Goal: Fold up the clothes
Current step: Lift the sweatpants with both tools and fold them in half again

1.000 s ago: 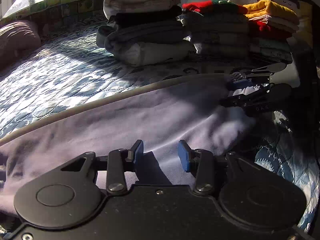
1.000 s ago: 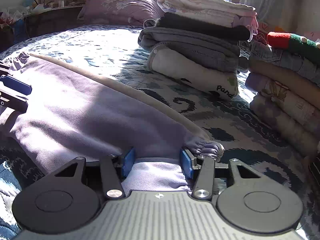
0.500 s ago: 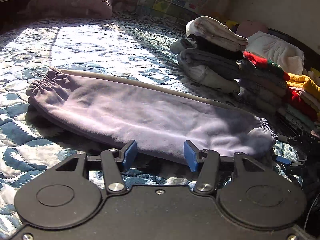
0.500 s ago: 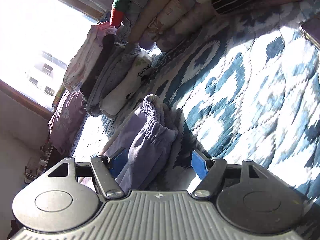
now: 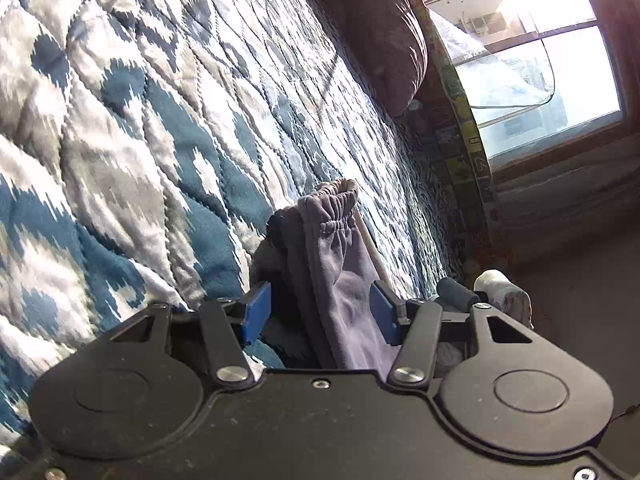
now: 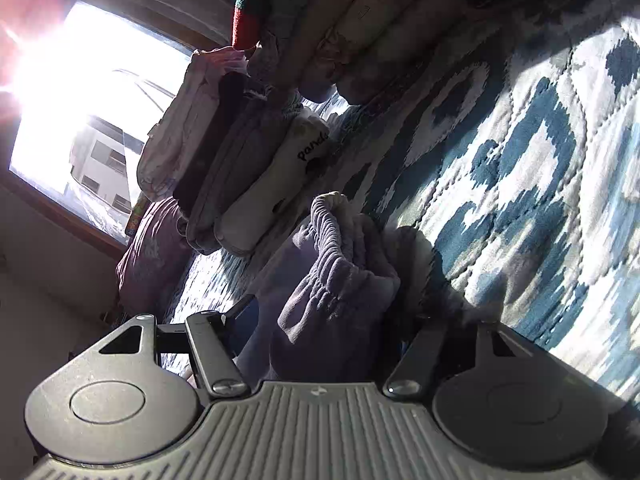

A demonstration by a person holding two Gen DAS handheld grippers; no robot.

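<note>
Two grippers are seen at opposite ends of a pair of lilac trousers (image 5: 344, 280) on a bed. In the left wrist view, the left gripper (image 5: 320, 312) is held with its blue pads (image 5: 256, 312) spread wide, and one elastic cuff (image 5: 332, 204) of the garment is framed between them; cloth lies against the right-hand pad, while a gap shows at the other. In the right wrist view, the right gripper (image 6: 324, 324) is likewise spread, and the gathered elastic end (image 6: 340, 276) of the trousers is bunched between its fingers; whether any grip is applied cannot be told, since one pad is hidden by fabric. Beyond the jaws, a quilted blue-and-white bedspread (image 6: 520, 168) is spread beneath the garment. Stacks of folded clothes (image 6: 256, 152) are piled further back on it, one item marked with the word "panda". A mauve pillow (image 5: 380, 28) is set against the bed's edge, and a sunlit window (image 5: 532, 40) is visible behind.
</note>
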